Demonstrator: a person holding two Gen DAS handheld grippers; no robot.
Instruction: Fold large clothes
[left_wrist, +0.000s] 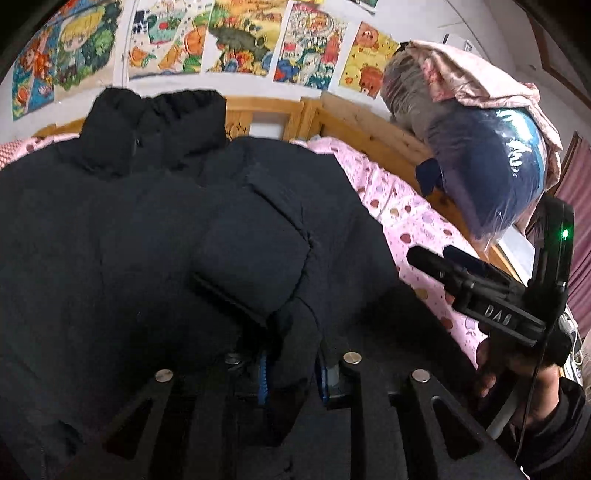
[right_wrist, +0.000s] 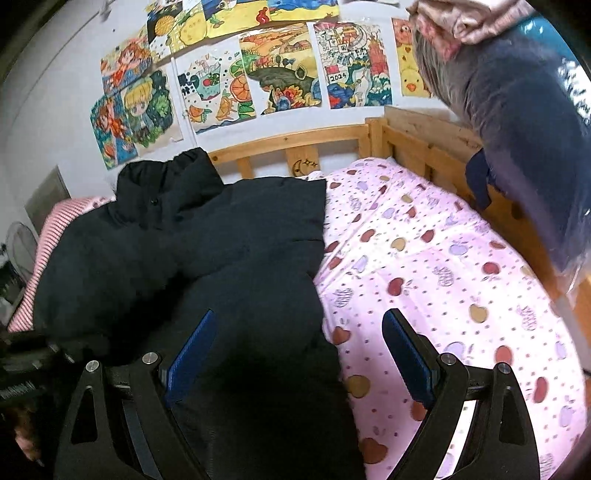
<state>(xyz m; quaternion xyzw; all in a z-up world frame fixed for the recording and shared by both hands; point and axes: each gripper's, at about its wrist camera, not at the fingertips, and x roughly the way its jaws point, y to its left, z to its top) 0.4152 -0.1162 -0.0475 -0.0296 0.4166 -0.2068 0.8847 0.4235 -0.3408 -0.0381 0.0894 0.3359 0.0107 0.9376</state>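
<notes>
you're partway: the black puffer jacket (right_wrist: 207, 236) lies on the bed sheet (right_wrist: 436, 258), one sleeve folded across its chest. your left gripper (left_wrist: 291, 365) has its jaws pinching jacket fabric; your right gripper (right_wrist: 295, 354) hangs with jaws spread. open sheet from 1 to 4 o'clock; wooden rail (right_wrist: 417, 147) beyond.

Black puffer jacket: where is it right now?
The black puffer jacket lies on the left half of the pink sheet, collar toward the wooden headboard; the left gripper pinches its fabric.
</notes>
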